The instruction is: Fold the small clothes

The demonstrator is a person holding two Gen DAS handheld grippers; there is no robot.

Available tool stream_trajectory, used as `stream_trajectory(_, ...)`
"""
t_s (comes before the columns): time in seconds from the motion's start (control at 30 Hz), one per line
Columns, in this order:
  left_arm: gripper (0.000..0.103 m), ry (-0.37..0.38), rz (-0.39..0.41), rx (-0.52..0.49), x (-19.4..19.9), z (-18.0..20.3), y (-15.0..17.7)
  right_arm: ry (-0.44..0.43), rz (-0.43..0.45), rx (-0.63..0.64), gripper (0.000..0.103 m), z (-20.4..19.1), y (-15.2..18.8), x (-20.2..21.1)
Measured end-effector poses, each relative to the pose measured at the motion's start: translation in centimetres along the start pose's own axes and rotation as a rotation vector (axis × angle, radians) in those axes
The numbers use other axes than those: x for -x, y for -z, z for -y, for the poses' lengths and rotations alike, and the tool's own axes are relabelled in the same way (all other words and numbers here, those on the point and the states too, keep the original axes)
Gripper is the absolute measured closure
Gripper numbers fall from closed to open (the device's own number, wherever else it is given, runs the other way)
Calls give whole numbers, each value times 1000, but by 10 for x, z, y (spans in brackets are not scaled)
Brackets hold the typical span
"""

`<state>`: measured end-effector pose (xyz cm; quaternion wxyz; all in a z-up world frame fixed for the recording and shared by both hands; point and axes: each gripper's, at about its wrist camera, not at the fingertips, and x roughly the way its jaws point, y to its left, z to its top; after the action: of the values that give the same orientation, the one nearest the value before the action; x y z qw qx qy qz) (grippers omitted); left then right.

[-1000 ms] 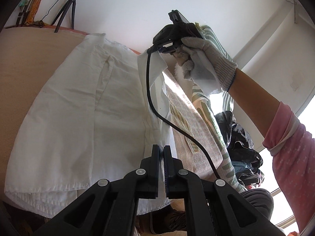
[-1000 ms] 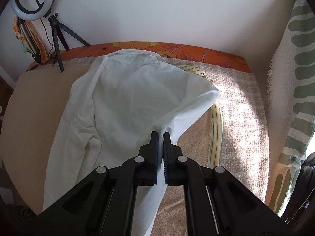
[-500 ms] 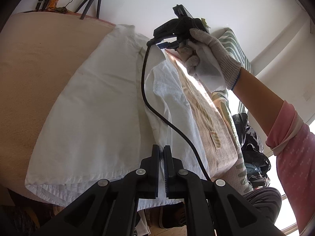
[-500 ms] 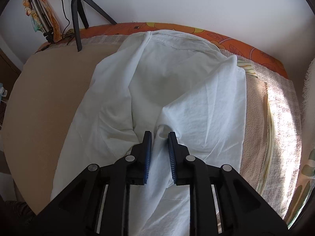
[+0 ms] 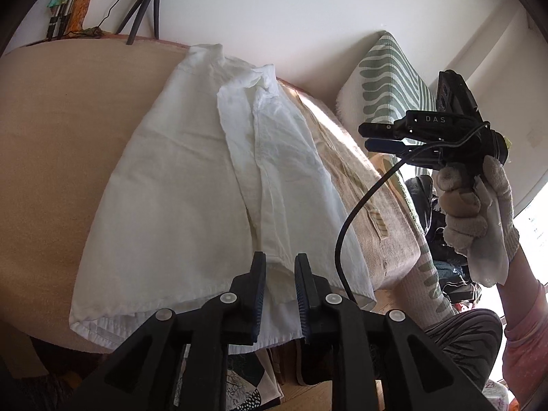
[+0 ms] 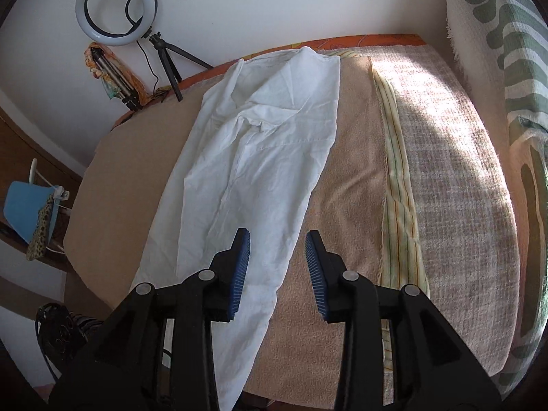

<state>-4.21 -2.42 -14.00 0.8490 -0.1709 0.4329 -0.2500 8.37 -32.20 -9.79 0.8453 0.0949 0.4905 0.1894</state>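
Observation:
A white shirt [image 5: 191, 178] lies lengthwise on a beige towel [image 5: 51, 137], one side folded over its middle. My left gripper [image 5: 279, 274] hovers at the near hem. Its jaws are opening, and the hem shows in the gap with no pad pressing on it. My right gripper [image 5: 368, 137], held by a gloved hand [image 5: 476, 205], is in the air to the right of the shirt. Its jaws are opening and hold nothing. In the right wrist view the right gripper [image 6: 277, 257] stands over the right edge of the shirt [image 6: 267, 144] and the towel [image 6: 342, 171].
A black cable [image 5: 356, 205] hangs from the right gripper across the shirt's near right corner. A green-patterned cloth [image 6: 507, 34] rises at the right, and a striped strip [image 6: 397, 188] lies beside the towel. A ring light [image 6: 116, 7] on a tripod stands at the back left.
Both grippers were shut on shirt fabric and have let go. The right gripper pulled away to the right, leaving the shirt's side folded over the middle. The left stayed at the hem.

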Motion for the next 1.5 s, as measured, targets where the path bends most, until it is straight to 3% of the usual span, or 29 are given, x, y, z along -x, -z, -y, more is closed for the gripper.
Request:
stream_trajectory(0.2,70,-85,56,-90,41,-11,-3,-78,-77,-61,67,3,75,-2)
stream_trajectory(0.27,63,-128,84,-90,54,-22,-9,-95,-99,-57,58,1,90,-8)
stream_trajectory(0.33,61,-170,93,-69,61,-37,-16,-110,-114,-62,54,3,100,-14)
stream_trajectory(0.43,52,-183,47,15,59,-65,-26,-182,-162,-77,54,4,107,-23)
stream_trajectory(0.57,51,-152,-50,98,41,-87,-29,-281,-204,-87,54,3,111,-34)
stream_trajectory(0.7,56,-125,-110,113,24,-94,-26,-309,-230,-86,55,-4,115,-44)
stream_trajectory(0.73,58,-115,-97,126,24,-96,-25,-312,-237,-78,62,-5,117,-47)
stream_trajectory(0.83,81,-85,-107,135,21,-96,-26,-313,-259,-46,91,-9,123,-56)
stream_trajectory(0.97,98,-105,-72,80,28,-82,-28,-269,-217,16,98,-18,125,-44)
stream_trajectory(1.07,99,-106,-35,35,39,-69,-27,-240,-155,39,99,-14,127,-19)
stream_trajectory(1.2,99,-172,-80,-11,23,-69,-17,-183,-230,13,101,-1,141,-38)
stream_trajectory(1.33,99,-175,-78,-9,24,-71,-16,-154,-207,68,101,-10,141,-37)
stream_trajectory(1.5,96,-162,-78,-25,29,-68,-16,-218,-193,37,98,-2,138,-28)
